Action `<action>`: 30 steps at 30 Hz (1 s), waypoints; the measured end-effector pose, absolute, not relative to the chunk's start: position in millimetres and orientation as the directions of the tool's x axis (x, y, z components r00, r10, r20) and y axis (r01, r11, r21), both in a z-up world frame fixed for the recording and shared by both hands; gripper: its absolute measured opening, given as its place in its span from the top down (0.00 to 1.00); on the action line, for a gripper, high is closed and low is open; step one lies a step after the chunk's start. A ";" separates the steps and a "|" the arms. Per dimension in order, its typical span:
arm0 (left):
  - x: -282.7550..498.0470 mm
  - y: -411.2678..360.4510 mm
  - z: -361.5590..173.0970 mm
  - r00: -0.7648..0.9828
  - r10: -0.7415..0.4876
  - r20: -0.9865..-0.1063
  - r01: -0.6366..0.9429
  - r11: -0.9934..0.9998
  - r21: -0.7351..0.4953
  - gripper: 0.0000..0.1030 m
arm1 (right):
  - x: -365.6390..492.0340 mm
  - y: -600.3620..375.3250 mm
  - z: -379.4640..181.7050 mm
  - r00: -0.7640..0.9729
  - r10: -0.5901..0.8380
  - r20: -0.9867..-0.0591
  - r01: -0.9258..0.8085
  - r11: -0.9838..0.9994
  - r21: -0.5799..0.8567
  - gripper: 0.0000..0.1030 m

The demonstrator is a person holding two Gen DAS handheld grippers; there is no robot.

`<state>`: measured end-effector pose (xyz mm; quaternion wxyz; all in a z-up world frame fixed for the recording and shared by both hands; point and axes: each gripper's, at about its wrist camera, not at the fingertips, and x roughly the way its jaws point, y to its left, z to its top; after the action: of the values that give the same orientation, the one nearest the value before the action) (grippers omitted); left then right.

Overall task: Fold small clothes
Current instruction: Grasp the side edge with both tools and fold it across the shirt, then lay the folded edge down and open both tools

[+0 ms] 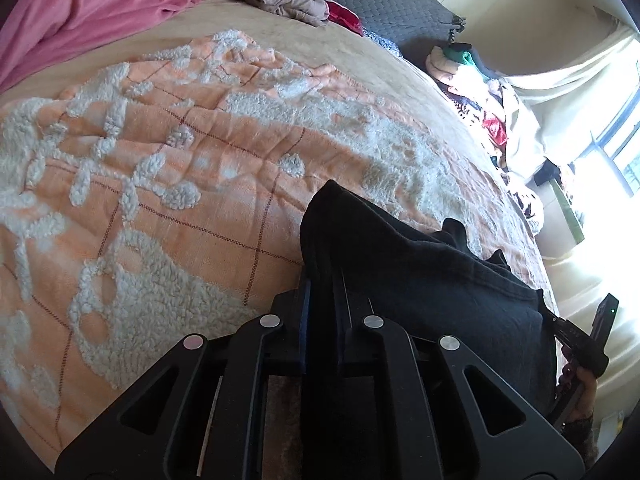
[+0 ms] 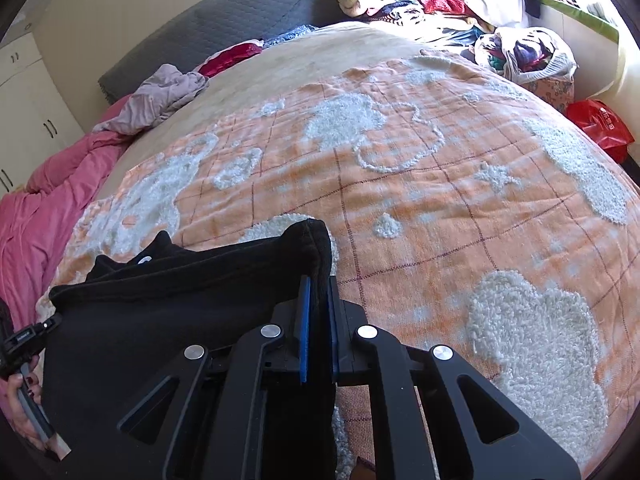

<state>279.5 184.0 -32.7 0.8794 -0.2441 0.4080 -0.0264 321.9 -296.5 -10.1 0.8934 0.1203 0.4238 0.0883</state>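
Gripping opposite ends of a black garment (image 2: pixel 192 280), your left gripper (image 1: pixel 320 280) and right gripper (image 2: pixel 318 280) each pinch a bunched edge, cloth hiding most of the left fingers. The dark fabric, stretched between them above the orange-and-white blanket (image 2: pixel 440 200), hangs out of frame below, its shape hard to read. Beyond, a mauve garment (image 2: pixel 160 100) lies crumpled near the pink bedding (image 1: pixel 100 4); a clothes pile (image 2: pixel 420 0) blurs in window glare.

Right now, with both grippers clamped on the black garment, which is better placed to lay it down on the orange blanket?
Neither clearly: left gripper and right gripper each pinch a corner of the black garment above the orange blanket.
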 end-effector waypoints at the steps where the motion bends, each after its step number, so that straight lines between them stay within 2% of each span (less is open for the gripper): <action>1: 278.5 182.4 -29.7 0.668 -0.240 -0.705 -0.148 0.885 -0.442 0.96 | 321.2 -295.1 -8.9 0.628 0.253 -0.735 -0.059 0.958 0.280 0.93; 10: 268.2 171.9 -12.5 0.681 -0.171 -0.712 -0.140 0.924 -0.355 0.94 | 312.4 -286.0 3.4 0.664 0.181 -0.726 -0.074 0.982 0.176 0.89; 13: 264.2 163.5 -6.1 0.680 -0.149 -0.718 -0.130 0.939 -0.318 0.84 | 308.5 -285.7 7.9 0.672 0.173 -0.720 -0.073 0.983 0.168 0.85; 15: 260.8 155.1 -1.3 0.682 -0.136 -0.719 -0.117 0.950 -0.290 0.80 | 303.8 -284.1 12.8 0.680 0.171 -0.713 -0.078 0.984 0.161 0.76; 17: 257.0 145.1 3.2 0.682 -0.126 -0.720 -0.099 0.960 -0.262 0.76 | 296.9 -280.3 19.0 0.692 0.179 -0.700 -0.094 0.983 0.158 0.74; 19: 252.9 136.4 6.3 0.683 -0.130 -0.719 -0.079 0.965 -0.250 0.75 | 289.9 -273.9 25.1 0.699 0.190 -0.690 -0.121 0.982 0.148 0.73; 30: 232.8 98.6 12.9 0.657 -0.140 -0.741 0.005 0.983 -0.182 0.57 | 236.6 -233.5 32.6 0.661 0.283 -0.695 -0.276 0.953 0.125 0.53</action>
<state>232.8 98.6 12.9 0.9065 -0.0820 0.4123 -0.0399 236.6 -233.5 32.6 0.9114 0.0043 0.3818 0.1532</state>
